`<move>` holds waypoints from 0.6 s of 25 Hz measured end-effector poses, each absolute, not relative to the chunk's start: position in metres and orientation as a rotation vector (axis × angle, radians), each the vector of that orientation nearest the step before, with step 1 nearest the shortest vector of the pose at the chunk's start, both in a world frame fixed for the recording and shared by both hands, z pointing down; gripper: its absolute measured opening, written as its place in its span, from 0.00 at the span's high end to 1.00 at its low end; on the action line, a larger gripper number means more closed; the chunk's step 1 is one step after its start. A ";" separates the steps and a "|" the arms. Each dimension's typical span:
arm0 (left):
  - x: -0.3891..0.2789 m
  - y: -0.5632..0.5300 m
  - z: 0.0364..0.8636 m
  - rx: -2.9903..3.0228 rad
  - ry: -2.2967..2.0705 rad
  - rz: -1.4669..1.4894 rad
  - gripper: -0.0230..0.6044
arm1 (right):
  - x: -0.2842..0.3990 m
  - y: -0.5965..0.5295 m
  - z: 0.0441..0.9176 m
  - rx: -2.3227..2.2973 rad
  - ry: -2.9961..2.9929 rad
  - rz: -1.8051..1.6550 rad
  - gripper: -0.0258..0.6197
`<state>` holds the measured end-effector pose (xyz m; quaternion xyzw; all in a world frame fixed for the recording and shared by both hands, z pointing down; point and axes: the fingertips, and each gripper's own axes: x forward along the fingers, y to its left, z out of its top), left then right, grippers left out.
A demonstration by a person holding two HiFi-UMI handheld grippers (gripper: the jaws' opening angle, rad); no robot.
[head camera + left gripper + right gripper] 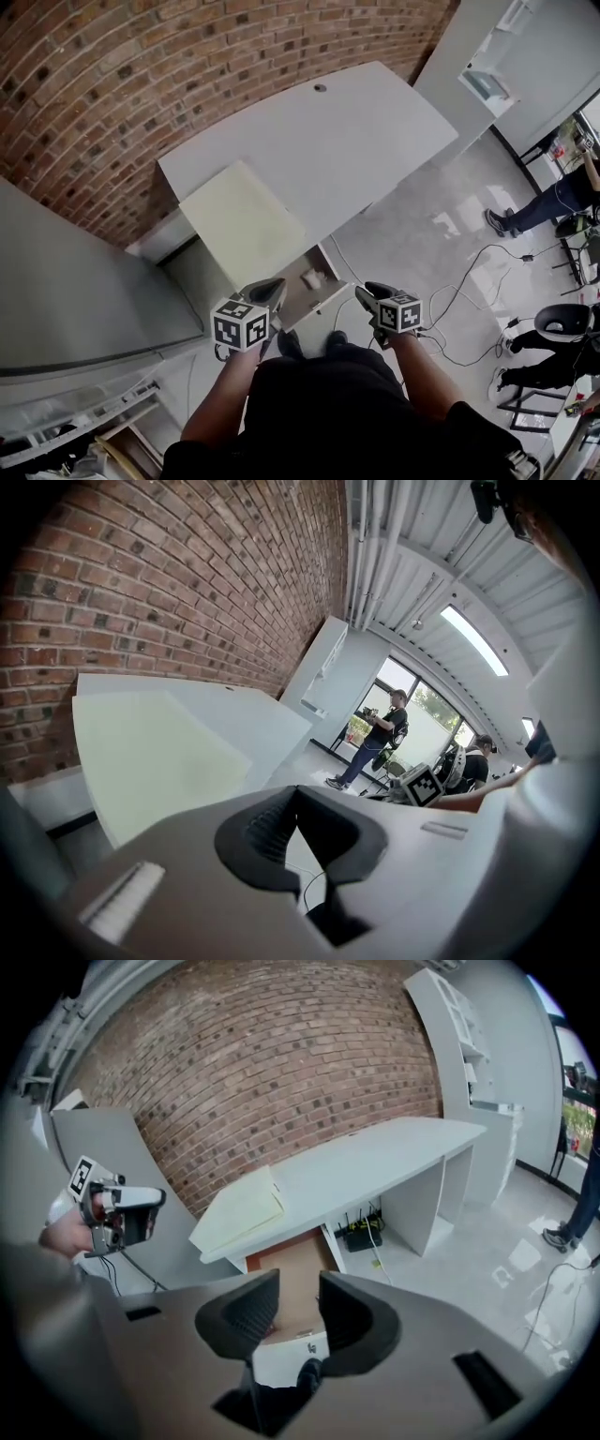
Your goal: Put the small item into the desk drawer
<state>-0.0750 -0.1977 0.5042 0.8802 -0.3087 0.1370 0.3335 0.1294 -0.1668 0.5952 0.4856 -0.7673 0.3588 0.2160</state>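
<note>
Item (311, 278) lies in the open drawer (291, 1260), so the right gripper (367, 298) just right of it is empty, jaws apart. Left gripper (270, 291) is pinched closed on nothing. I guess the drawer gets pushed shut next.

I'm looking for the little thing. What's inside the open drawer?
A small pale item lies on the drawer's brown bottom. The desk covers the drawer's back part, so that stays hidden.

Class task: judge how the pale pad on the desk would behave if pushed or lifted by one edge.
It would likely slide easily: the pad lies flat on the smooth desk. It seems to overhang the front edge, so a forward push might tip it off. It looks thin and layered, so it probably sags when lifted.
</note>
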 end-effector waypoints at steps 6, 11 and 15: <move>-0.064 -0.202 0.499 2.295 -0.823 0.356 0.94 | 0.145 -0.173 0.559 1.404 -2.199 0.915 0.79; -0.041 -0.209 0.485 2.309 -0.853 0.372 0.94 | 0.155 -0.195 0.521 1.391 -2.327 0.858 0.85; -0.010 -0.225 0.471 2.311 -0.951 0.357 0.94 | 0.180 -0.205 0.487 1.274 -2.460 0.707 0.89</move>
